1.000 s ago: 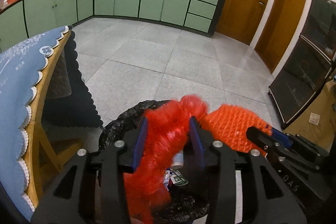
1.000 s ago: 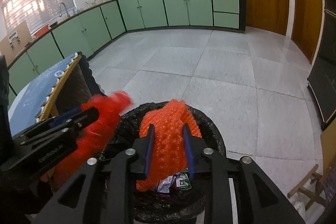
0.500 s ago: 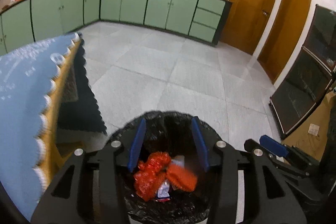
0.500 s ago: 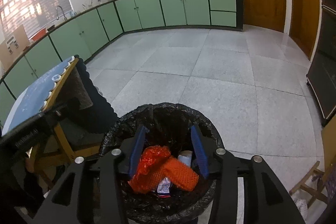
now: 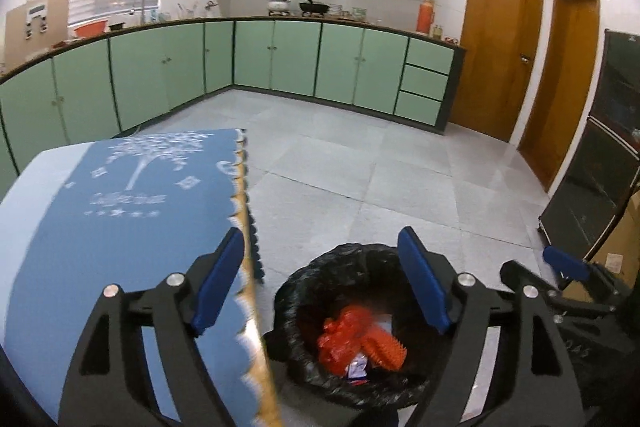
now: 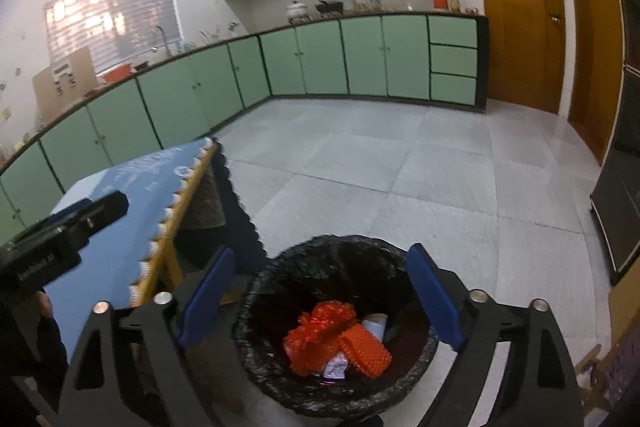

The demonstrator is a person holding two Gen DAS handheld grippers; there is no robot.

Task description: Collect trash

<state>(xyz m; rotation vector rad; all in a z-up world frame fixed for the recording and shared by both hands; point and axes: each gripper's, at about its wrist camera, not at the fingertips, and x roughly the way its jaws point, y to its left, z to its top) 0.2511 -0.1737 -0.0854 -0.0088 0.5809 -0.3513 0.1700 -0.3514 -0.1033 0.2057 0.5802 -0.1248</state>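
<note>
A trash bin lined with a black bag (image 5: pixel 300 291) (image 6: pixel 280 267) stands on the floor beside the table. Inside lie a crumpled red plastic bag (image 5: pixel 342 331) (image 6: pixel 320 327), an orange mesh wrapper (image 5: pixel 384 347) (image 6: pixel 366 351) and small scraps. My left gripper (image 5: pixel 320 283) is open and empty above the bin and the table edge. My right gripper (image 6: pixel 322 291) is open and empty above the bin. The right gripper's tip (image 5: pixel 566 265) shows at the right of the left wrist view; the left gripper's body (image 6: pixel 60 235) shows at the left of the right wrist view.
A table with a blue scalloped cloth (image 5: pixel 120 227) (image 6: pixel 132 195) stands left of the bin. Green cabinets (image 5: pixel 280 55) line the far walls. Two wooden doors (image 5: pixel 496 47) are at the right, and a dark cabinet (image 5: pixel 600 187) is at the far right. The floor is grey tile (image 5: pixel 360 179).
Both grippers let go of the red bag and orange mesh, which dropped into the bin. Both grippers opened wider and rose, tilting up toward the room.
</note>
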